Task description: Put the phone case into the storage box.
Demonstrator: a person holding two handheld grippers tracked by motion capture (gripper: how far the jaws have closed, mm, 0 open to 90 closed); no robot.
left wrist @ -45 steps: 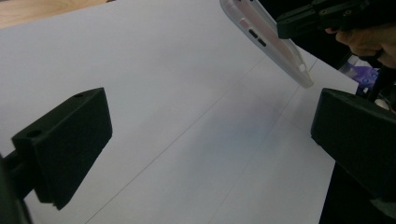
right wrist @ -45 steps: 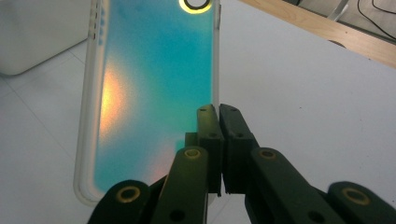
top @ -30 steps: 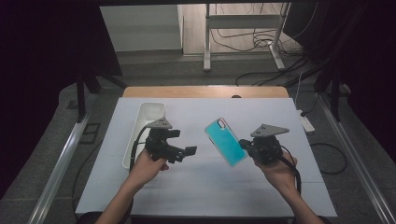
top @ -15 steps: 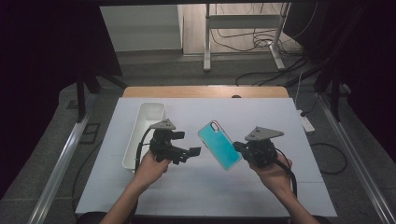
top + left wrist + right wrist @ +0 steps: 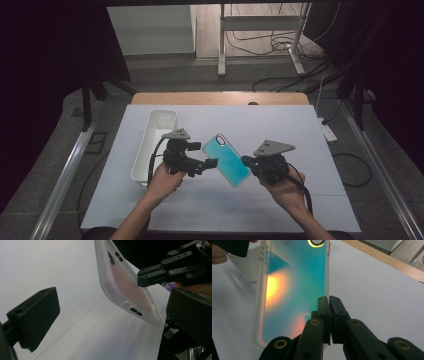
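A phone case (image 5: 230, 159) with a teal back and clear rim hangs tilted above the white table (image 5: 300, 130). My right gripper (image 5: 246, 161) is shut on its long edge; in the right gripper view the jaws (image 5: 329, 300) pinch the rim of the case (image 5: 294, 290). My left gripper (image 5: 204, 155) is open just left of the case. In the left gripper view the case (image 5: 125, 290) slants between the wide-apart jaws of my left gripper (image 5: 112, 312), nearer the right jaw and touching neither. The right gripper (image 5: 175, 270) shows behind it.
A long white tray (image 5: 155, 140) lies on the table left of my left hand and looks bare inside. The table's wooden far edge (image 5: 220, 98) runs behind. Cables and a metal stand sit on the floor beyond.
My right gripper has carried the case leftward and slightly nearer, closing the gap to the left gripper. The left gripper has hardly shifted.
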